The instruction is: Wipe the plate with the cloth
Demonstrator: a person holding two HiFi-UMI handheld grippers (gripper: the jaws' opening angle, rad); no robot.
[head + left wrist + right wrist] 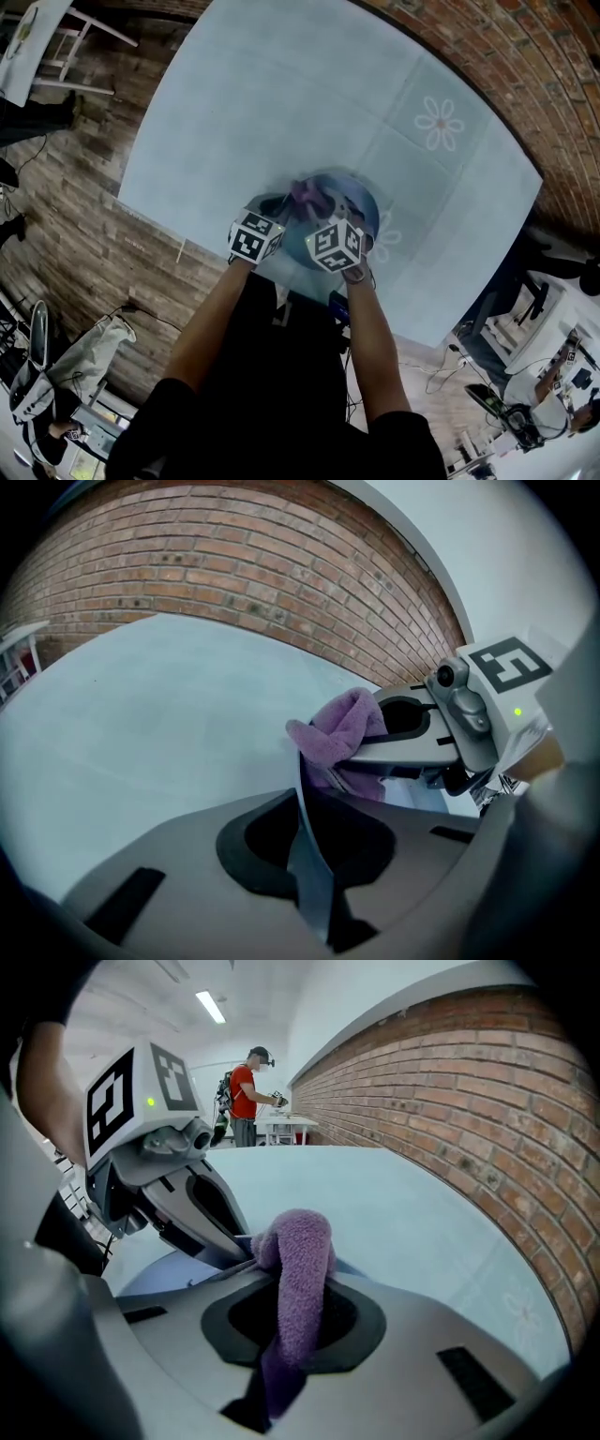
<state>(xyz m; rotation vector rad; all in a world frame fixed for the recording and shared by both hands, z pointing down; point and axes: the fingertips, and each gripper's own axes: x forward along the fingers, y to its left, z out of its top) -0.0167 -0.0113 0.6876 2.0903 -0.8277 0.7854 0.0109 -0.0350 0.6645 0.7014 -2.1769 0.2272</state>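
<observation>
The left gripper (309, 874) pinches the blue plate (301, 794) by its rim, and the right gripper (286, 1344) (jaws clamped tight on the purple cloth (300, 1260)) holds that cloth at the plate's far edge. Beneath lies the pale blue table (281, 94) — a brick wall (234, 574) stands beyond.

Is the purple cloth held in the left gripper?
No, the purple cloth is clamped in the right gripper, while the left gripper grips the plate by its rim.
</observation>
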